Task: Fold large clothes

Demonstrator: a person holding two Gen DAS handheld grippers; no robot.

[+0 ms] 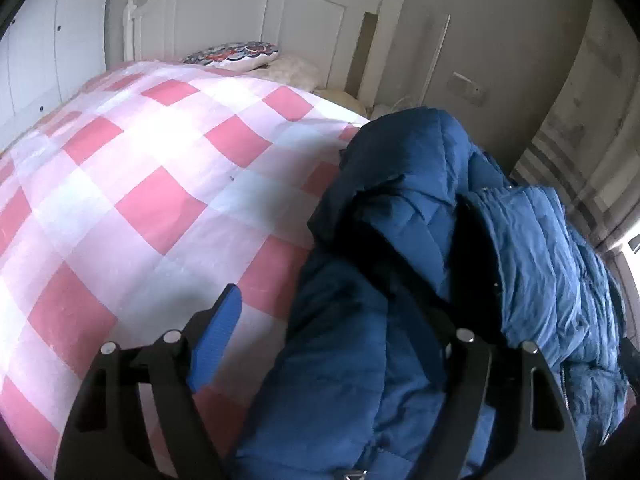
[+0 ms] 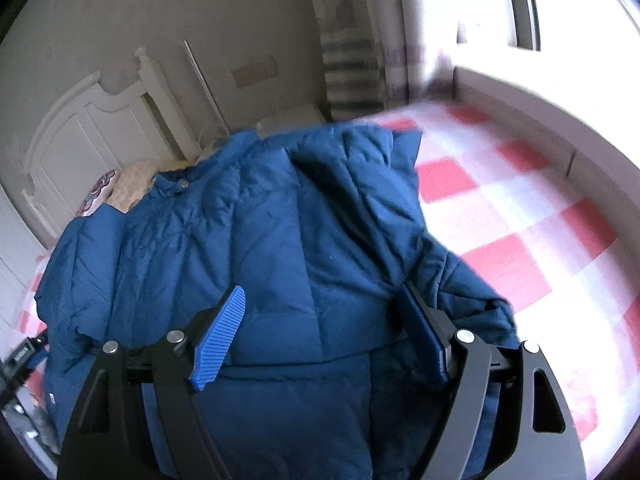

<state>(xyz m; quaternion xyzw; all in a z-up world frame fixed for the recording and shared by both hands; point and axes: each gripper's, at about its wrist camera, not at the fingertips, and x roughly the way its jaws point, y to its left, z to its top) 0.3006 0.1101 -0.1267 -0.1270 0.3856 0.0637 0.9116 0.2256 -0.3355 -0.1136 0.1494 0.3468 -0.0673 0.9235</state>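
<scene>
Blue puffer jacket (image 2: 280, 248) on checked bedspread (image 1: 140, 184), no legible writing

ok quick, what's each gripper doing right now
left gripper: open, jaws wide over the edge of the blue jacket, not pinching it
right gripper: open above the jacket, holding nothing

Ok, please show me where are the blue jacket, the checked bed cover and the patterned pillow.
blue jacket (image 2: 280, 232): right wrist view, on its quilted middle panel.
checked bed cover (image 1: 160, 208): left wrist view, on a pink square.
patterned pillow (image 1: 234, 54): left wrist view, on its printed top face.
</scene>
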